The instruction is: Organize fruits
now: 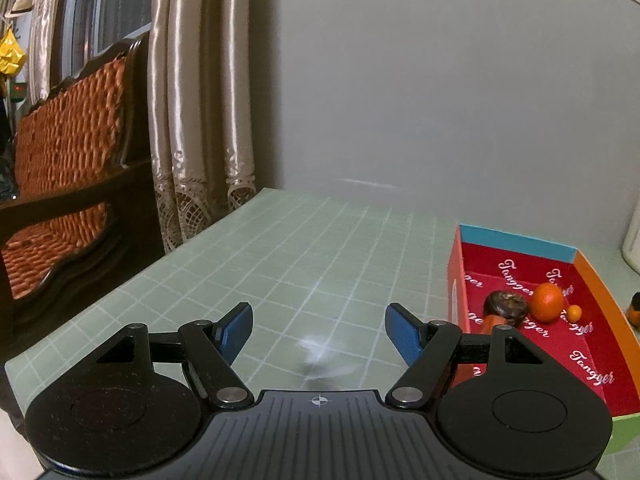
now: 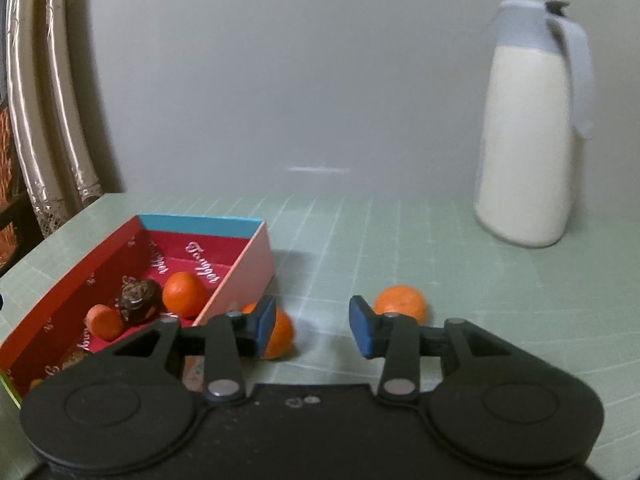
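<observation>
looking at this one, the red box (image 2: 240,268) sits on the green grid mat (image 2: 400,248) with its open top up, which makes sense as the collecting spot: there's already an orange (image 2: 184,294) in it, a dark brownish fruit (image 2: 138,300) touching it, and a smaller orange piece (image 2: 105,321) at the near end.

two fruits are still out on the mat. one loose orange (image 2: 282,332) sits just outside the box's right wall, half hidden behind the right gripper's (image 2: 312,328) left finger. the other loose orange (image 2: 400,304) is just behind its right finger. the jaws are apart with nothing between them, just bare mat in the gap, so i'd guess it's lining up for one of those two, can't tell which.

left gripper (image 1: 318,332) hangs over empty mat beside the box, jaws wide apart, holding nothing. probably just parked out of the way, or waiting to steady the box.

white jug (image 2: 528,140) stands well apart at the back.
</observation>
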